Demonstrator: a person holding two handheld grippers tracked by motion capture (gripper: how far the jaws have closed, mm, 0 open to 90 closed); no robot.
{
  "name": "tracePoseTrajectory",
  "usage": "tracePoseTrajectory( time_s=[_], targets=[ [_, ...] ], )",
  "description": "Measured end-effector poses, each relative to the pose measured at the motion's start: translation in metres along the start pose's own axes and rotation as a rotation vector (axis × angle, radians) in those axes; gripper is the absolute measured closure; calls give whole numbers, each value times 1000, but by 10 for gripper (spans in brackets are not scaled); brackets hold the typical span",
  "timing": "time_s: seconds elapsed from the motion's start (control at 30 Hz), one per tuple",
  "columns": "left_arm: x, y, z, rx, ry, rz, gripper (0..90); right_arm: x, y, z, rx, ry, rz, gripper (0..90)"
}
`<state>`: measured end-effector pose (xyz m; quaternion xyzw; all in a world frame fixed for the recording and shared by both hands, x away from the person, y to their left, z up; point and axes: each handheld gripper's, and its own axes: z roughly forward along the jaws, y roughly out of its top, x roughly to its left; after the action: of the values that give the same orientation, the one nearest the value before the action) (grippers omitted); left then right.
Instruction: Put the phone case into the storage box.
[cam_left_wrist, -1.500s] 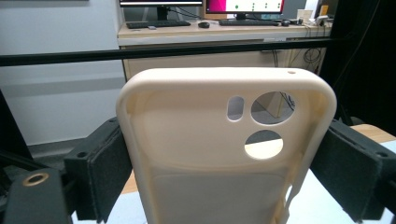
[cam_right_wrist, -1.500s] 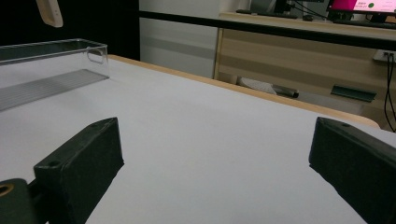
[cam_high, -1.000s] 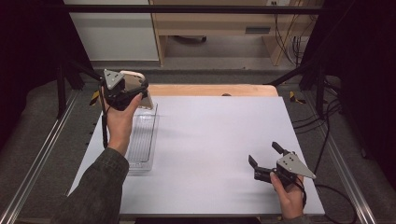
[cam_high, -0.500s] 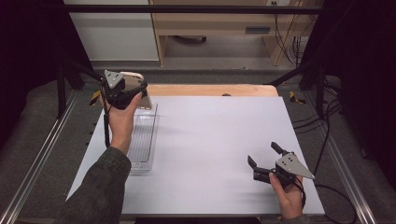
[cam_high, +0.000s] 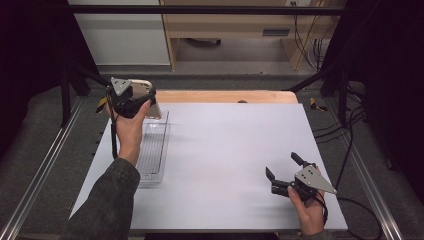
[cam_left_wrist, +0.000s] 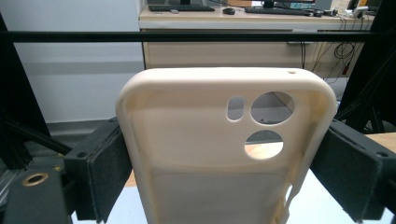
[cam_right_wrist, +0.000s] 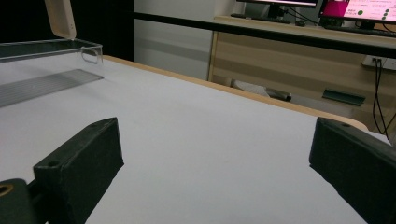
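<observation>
A cream phone case (cam_left_wrist: 219, 154) with camera cut-outs stands upright between the black jaws of my left gripper (cam_left_wrist: 224, 186), which is shut on its two long sides. In the high view that left gripper (cam_high: 140, 100) holds the phone case (cam_high: 153, 107) in the air over the far end of a clear plastic tray (cam_high: 152, 150) at the table's left. My right gripper (cam_high: 283, 167) rests low at the near right of the white table (cam_high: 225, 140), open, with nothing between its jaws. The right gripper view shows the same gap at the right gripper (cam_right_wrist: 215, 172), with only bare table in it.
In the right gripper view the clear tray (cam_right_wrist: 46, 51) and the hanging phone case (cam_right_wrist: 60, 16) are far off at the upper left. A wooden strip (cam_high: 225, 96) edges the table's far side. Black frame bars (cam_high: 200, 9) and a desk stand beyond it.
</observation>
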<state>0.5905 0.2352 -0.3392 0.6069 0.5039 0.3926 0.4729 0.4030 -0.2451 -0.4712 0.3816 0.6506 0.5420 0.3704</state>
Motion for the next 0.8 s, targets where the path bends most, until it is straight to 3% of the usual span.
tracePoseTrajectory(
  time_s=[0.8],
  targets=[
    [-1,-24,17,49,13,1,108,-1,-1,1,3,7,9,27]
  ],
)
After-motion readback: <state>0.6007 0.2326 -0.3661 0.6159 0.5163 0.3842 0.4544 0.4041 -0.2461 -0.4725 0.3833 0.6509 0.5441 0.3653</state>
